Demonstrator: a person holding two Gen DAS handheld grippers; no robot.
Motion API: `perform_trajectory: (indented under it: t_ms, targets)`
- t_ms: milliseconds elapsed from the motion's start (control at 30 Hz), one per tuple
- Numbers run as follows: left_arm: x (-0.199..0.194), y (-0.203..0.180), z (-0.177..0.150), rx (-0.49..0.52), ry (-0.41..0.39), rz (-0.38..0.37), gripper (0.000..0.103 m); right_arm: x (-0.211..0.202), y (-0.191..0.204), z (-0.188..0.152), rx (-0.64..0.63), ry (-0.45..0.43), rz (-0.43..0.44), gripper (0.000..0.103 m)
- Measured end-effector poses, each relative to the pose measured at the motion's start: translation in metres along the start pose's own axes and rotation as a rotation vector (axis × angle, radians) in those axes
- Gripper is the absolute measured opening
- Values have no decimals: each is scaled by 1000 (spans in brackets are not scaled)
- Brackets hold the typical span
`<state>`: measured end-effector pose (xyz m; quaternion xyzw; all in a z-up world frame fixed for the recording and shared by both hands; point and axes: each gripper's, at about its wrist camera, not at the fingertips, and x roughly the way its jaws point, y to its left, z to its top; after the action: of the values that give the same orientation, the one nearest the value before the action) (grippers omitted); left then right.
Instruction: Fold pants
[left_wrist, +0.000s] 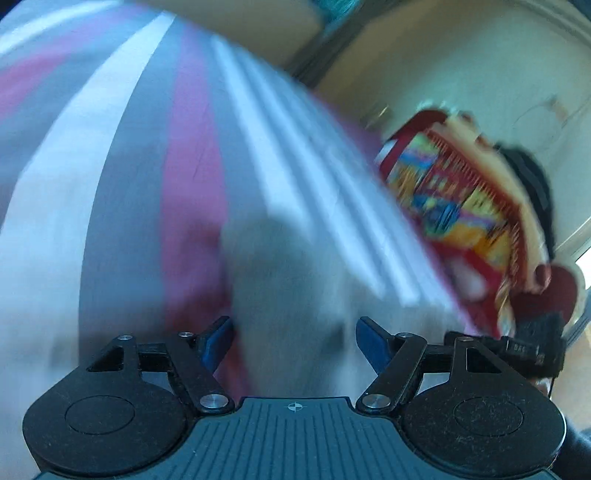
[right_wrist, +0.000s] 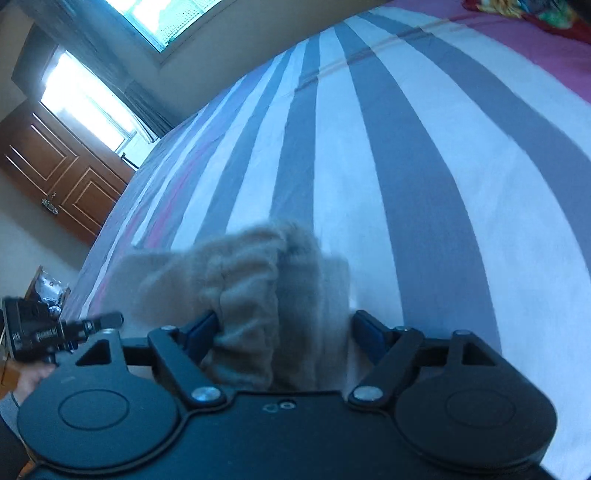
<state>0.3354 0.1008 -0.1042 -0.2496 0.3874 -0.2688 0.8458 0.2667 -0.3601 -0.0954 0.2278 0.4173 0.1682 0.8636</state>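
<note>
The pants (right_wrist: 258, 295) are a bunched grey-beige piece of soft cloth on the striped bed sheet (right_wrist: 424, 184). In the right wrist view they sit between the fingers of my right gripper (right_wrist: 288, 332). The jaws stand wide; the left pad touches the bunch and the right pad is clear of it. The left wrist view is blurred by motion. There a grey fold of the pants (left_wrist: 288, 288) lies between the spread blue pads of my left gripper (left_wrist: 295, 341), and neither pad visibly presses on it.
The bed sheet (left_wrist: 110, 184) has grey, white and pink stripes. A red, many-coloured blanket (left_wrist: 461, 206) lies at the bed's far side. A wooden door (right_wrist: 55, 173) and bright windows (right_wrist: 85, 99) stand beyond the bed. A hand (right_wrist: 29, 380) with black gear shows at the left.
</note>
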Motion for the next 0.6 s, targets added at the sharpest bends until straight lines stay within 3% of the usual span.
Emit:
perform_trajectory:
  t_ms: [100,167,200,333,467,600]
  targets:
    - [26,15,13,-27,63,39,72,-6,-2,13,32,-57,39,77]
    - [37,24,15,-53,59,27,69,14,-11,13,39,3,19,76]
    - [38,28,16,-76,52,34,64,20,-13,12,25,-4,25,76]
    - [35,32,14,-85,57,41,63,16,-11,9,25,-7,24,77]
    - [9,29,-9,-101,92,-25,64,7,-10,9,66,-3,41,76]
    - [-15,26,-49,-120,140,-145,64,-15,-19,-14,139,69,130,77]
